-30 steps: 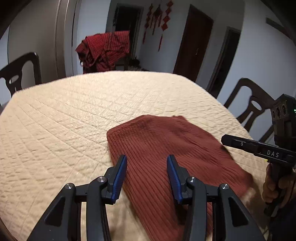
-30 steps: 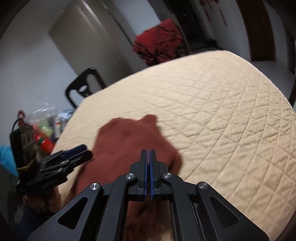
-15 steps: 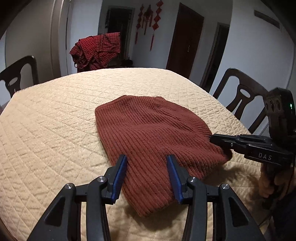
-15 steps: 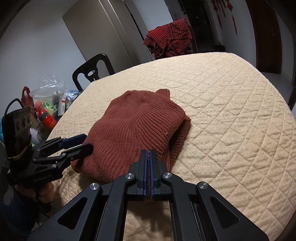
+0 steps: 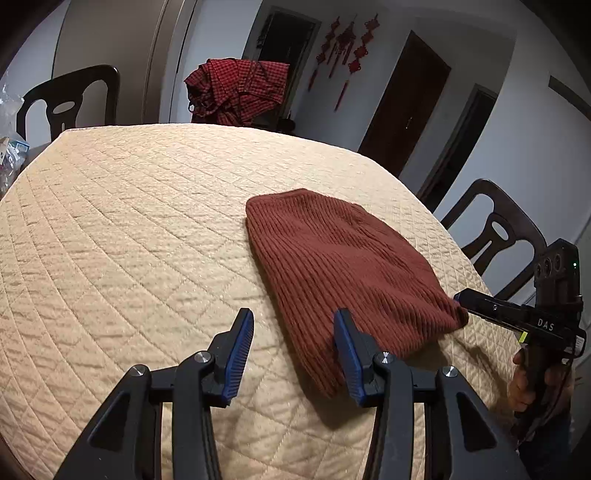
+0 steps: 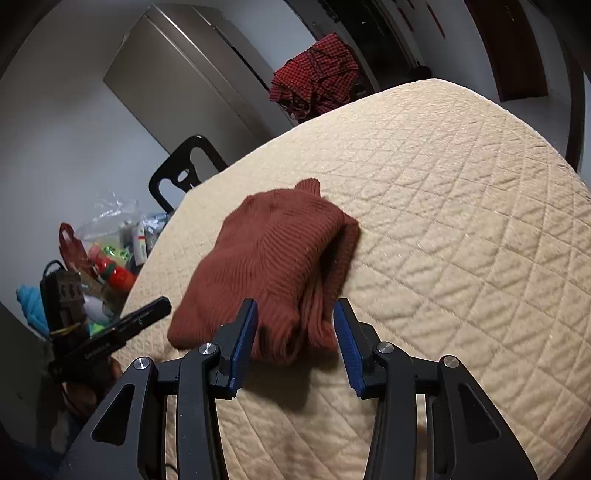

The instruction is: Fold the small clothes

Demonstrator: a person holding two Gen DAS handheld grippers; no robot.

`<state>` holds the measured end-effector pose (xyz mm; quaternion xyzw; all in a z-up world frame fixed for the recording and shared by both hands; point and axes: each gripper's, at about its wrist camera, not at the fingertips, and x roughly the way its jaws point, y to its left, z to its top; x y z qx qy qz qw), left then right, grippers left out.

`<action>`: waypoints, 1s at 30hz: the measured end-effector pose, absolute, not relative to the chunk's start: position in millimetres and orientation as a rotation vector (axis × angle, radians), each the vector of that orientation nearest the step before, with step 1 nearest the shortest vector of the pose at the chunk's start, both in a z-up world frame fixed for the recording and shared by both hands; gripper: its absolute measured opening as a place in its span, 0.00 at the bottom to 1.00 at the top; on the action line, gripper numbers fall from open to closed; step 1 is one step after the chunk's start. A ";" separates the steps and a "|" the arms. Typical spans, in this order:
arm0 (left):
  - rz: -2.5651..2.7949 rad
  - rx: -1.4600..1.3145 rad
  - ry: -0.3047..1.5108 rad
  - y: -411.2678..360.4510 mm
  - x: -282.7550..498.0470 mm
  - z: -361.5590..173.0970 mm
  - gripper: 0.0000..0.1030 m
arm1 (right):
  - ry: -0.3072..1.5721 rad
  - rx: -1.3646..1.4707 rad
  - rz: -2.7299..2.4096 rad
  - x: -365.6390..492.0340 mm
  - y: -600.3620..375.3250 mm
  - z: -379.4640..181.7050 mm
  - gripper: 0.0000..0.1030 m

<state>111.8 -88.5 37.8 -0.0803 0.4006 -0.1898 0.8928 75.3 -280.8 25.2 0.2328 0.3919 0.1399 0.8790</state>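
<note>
Releasing folded sweater (image 6: 273, 266) on desk (image 6: 461, 221): right gripper (image 6: 295, 325) fingers opening around hem, unpinched; left gripper (image 5: 293, 343) half-open, empty; back off straight.

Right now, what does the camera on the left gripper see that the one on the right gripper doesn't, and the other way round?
Only the left wrist view shows red hanging wall ornaments, a dark wooden door and the brown chair at the table's right.

Only the right wrist view shows a cluttered heap of bags and packets beside the table.

Both show the folded rust-red knit garment on the quilted beige table cover, the red checked cloth beyond, and both grippers: left gripper open, right gripper opening around the garment's near edge.
</note>
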 end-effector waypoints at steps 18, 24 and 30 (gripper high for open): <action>-0.460 -0.274 0.911 -107.2 160.8 12.0 0.61 | 0.886 0.570 0.314 147.0 -294.0 -7.0 0.50; -0.467 -0.262 0.917 -115.0 157.2 6.3 0.63 | 0.883 0.595 0.350 147.4 -294.7 -9.4 0.51; -0.474 -0.282 0.933 -108.6 146.1 6.2 0.63 | 0.918 0.587 0.428 129.3 -286.1 -10.4 0.49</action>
